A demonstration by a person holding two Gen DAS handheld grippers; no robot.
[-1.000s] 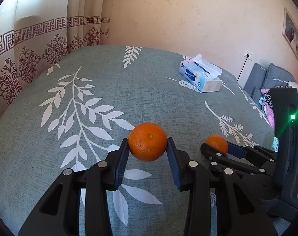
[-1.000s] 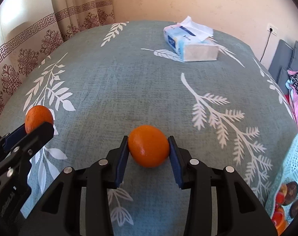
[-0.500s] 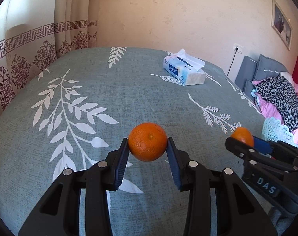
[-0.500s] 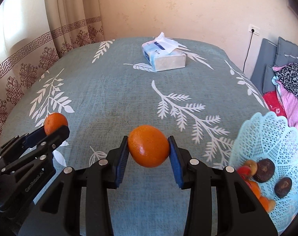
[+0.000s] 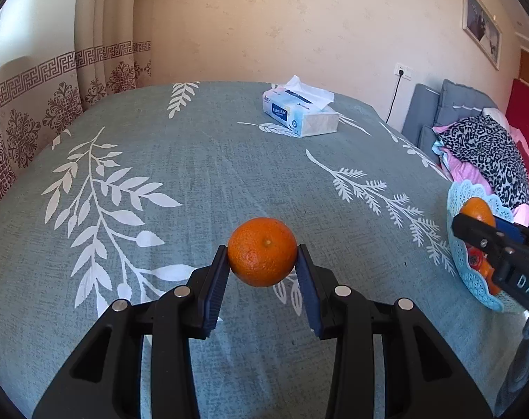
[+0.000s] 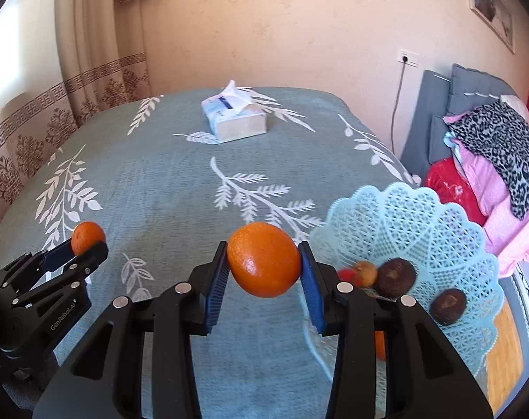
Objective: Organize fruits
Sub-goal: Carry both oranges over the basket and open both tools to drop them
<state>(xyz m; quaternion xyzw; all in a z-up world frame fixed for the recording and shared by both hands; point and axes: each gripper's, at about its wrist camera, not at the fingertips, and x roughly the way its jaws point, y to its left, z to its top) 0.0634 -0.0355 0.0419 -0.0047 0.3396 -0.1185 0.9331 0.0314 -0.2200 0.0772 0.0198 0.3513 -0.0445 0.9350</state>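
Fruits here are two oranges, one in each claw, and both are in the air above the bed with the grey-green leaf cover. The step in hand is, I judge, the carrying of the fruit to the light blue basket, which stands at the right edge of the bed.

The right claw pinches the right orange between its blue pads; the jaws are spread only as wide as the fruit. In the right wrist view the basket lies at about 3 o'clock from this orange, just beside it, and it already holds some dark brown round fruits and a few small red and yellow pieces. What is under the claw in the basket I cannot see well.

The left claw holds the left orange in the same way, pads pressed on both sides. From the left wrist view the basket is far at 3 o'clock, well apart.

The next move, I think, calls for bringing the right claw over an open part of the basket, lowering it and then spreading the jaws gently, so the orange does not roll out or hit the soft fruits. The left claw should wait, then follow.

A tissue box lies at 12 o'clock, far from all this.
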